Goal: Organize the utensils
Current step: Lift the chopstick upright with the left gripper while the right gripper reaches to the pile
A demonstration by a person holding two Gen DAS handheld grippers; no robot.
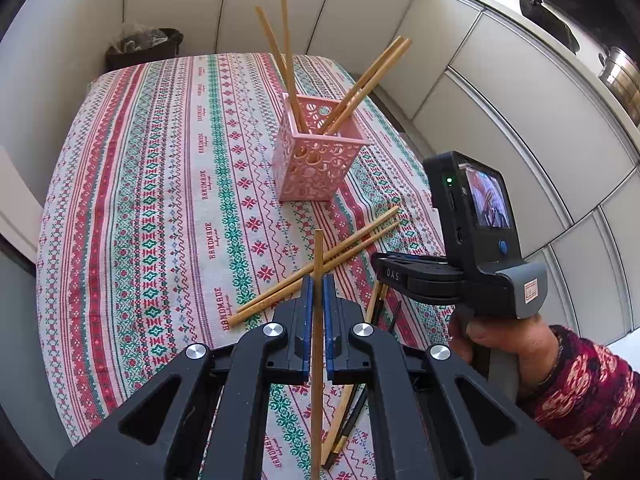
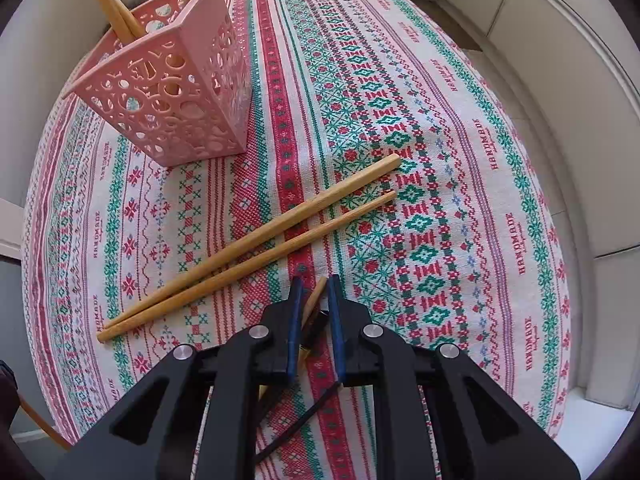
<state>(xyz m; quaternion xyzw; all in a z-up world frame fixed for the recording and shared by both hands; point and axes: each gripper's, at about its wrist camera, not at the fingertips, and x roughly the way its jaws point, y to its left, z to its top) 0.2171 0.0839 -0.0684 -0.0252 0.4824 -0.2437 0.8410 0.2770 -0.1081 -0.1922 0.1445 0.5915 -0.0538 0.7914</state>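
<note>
Pink plastic, the perforated holder (image 1: 316, 152) stands upright near the middle of the patterned tablecloth (image 1: 152, 208) with four bamboo chopsticks (image 1: 362, 88) already leaning inside it, so we judge the sorting roughly half done. Our left gripper (image 1: 318, 292) is clenched on a single chopstick (image 1: 317, 380) that stands almost upright between the blue pads, clear of the cloth and short of the holder. Our right gripper (image 2: 314, 300) points steeply down with its jaws drawn in around a light chopstick tip (image 2: 316, 296) and a dark utensil (image 2: 312, 336); we take it as gripping the light one, though contact with the dark piece we cannot tell. Left to do: a loose pair (image 2: 248, 248) lying side by side just beside the right gripper, plus whatever lies under our grippers. Room is generous across the far cloth; the table's right edge (image 2: 560, 280) runs close to pale cabinet fronts (image 1: 520, 120), and the holder's leaning sticks crowd the approach from above
</note>
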